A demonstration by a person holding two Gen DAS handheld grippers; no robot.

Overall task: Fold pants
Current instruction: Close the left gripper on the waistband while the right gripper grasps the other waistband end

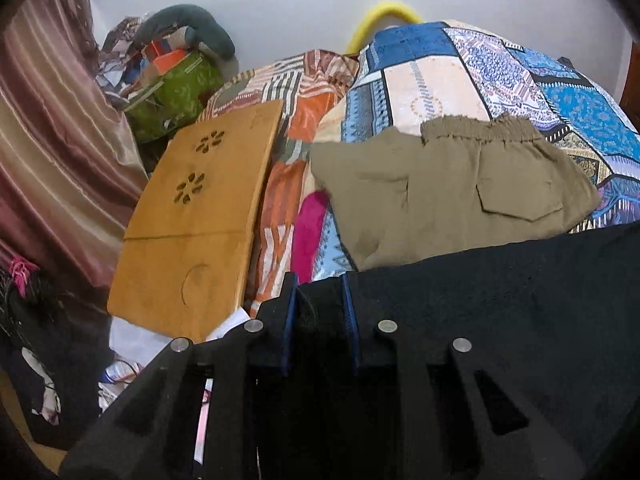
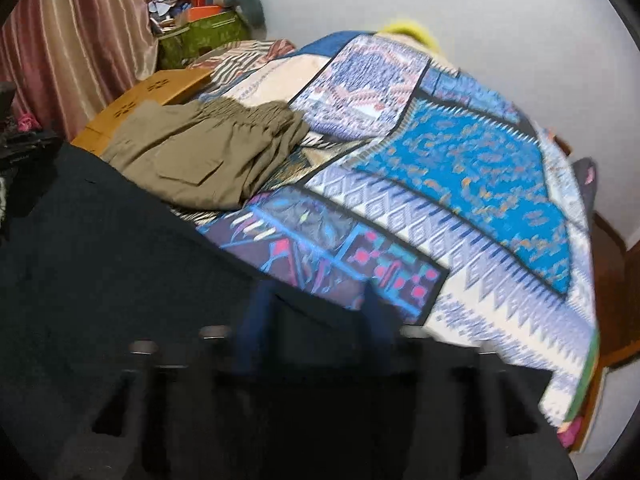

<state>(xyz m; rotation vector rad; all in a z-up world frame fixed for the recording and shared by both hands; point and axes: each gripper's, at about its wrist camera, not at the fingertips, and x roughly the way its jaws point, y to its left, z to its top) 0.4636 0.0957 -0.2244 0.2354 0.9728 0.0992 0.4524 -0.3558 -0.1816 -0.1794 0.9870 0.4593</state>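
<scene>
A bed covered by a patchwork bedspread (image 2: 460, 168) in blue, white and orange carries everything here. Folded khaki pants (image 1: 452, 192), elastic waistband toward the wall, lie near the bed's left edge. A black garment (image 1: 500, 300) spreads over the near edge of the bed and overlaps the khaki pants' near hem.

The left gripper (image 1: 320, 296) has its 2 blue-edged fingers close together with black cloth bunched between them, clamped on the black garment. The right gripper (image 2: 316, 312) is blurred; its 2 fingers stand apart at the black garment's edge, and I cannot tell whether any cloth sits between them.

Along the bed's left edge a yellow wooden board (image 1: 192, 216) with 2 flower-shaped cut-outs leans just beside the khaki pants, over an orange striped cloth (image 1: 280, 184). Beyond it, at the far left corner, a green box (image 1: 176, 92) holds clutter, with a striped curtain (image 1: 52, 128) on the left. A yellow curved thing (image 1: 384, 16) shows behind the bedspread's far edge, mostly hidden.

The black garment covers the near part of the bed in both views, so its full shape cannot be made out.
</scene>
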